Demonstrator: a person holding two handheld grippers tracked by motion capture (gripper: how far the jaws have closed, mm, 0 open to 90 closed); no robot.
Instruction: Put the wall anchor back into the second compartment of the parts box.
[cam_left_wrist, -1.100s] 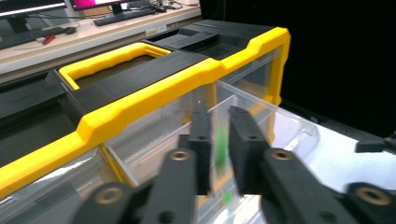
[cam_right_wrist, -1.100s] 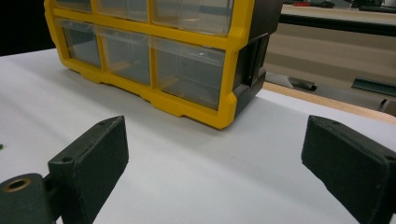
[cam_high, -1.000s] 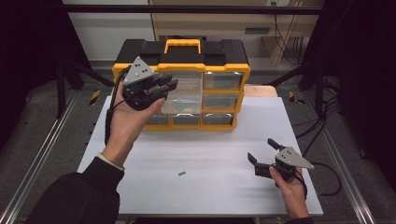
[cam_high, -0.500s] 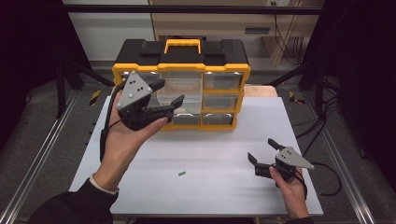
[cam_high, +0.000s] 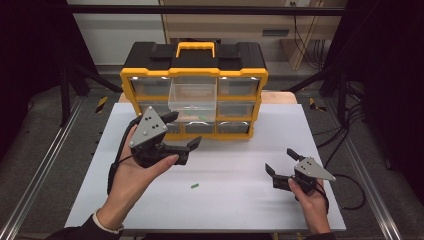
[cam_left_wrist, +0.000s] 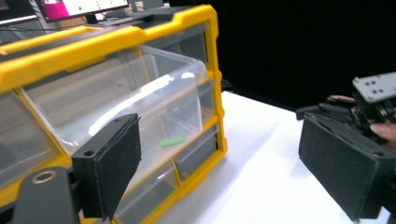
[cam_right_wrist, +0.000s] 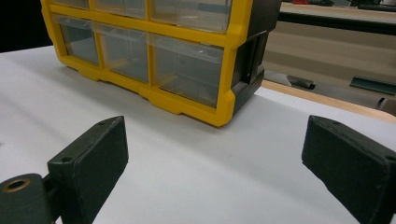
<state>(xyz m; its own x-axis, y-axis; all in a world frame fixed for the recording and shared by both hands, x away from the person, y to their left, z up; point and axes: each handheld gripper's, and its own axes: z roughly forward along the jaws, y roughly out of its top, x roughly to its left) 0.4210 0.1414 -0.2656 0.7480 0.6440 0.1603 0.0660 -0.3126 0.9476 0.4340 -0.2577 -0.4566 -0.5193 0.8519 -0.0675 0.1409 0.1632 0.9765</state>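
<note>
**Green piece dropped in open drawer as a second waits on the table**

The left gripper (cam_high: 181, 131) is seen in front of the yellow organiser (cam_high: 194, 75), its jaws having just been opened wide, with nothing between them. A small green piece (cam_left_wrist: 171, 141) is shown lying in the pulled-out clear drawer (cam_high: 193, 96). A second green piece (cam_high: 194, 186) is left on the white table (cam_high: 240, 200), between the two hands. The right gripper (cam_high: 283, 161) is held low over the table's right side, jaws spread and empty.

The piece on the table is judged light, stiff and very small, so it is best pinched across its short width, with the pads brought down close to the tabletop. The drawer, thin clear plastic, is judged light and easily slid.

The piece inside the drawer is made plain in the left gripper view; the one on the table is seen in the high view.
</note>
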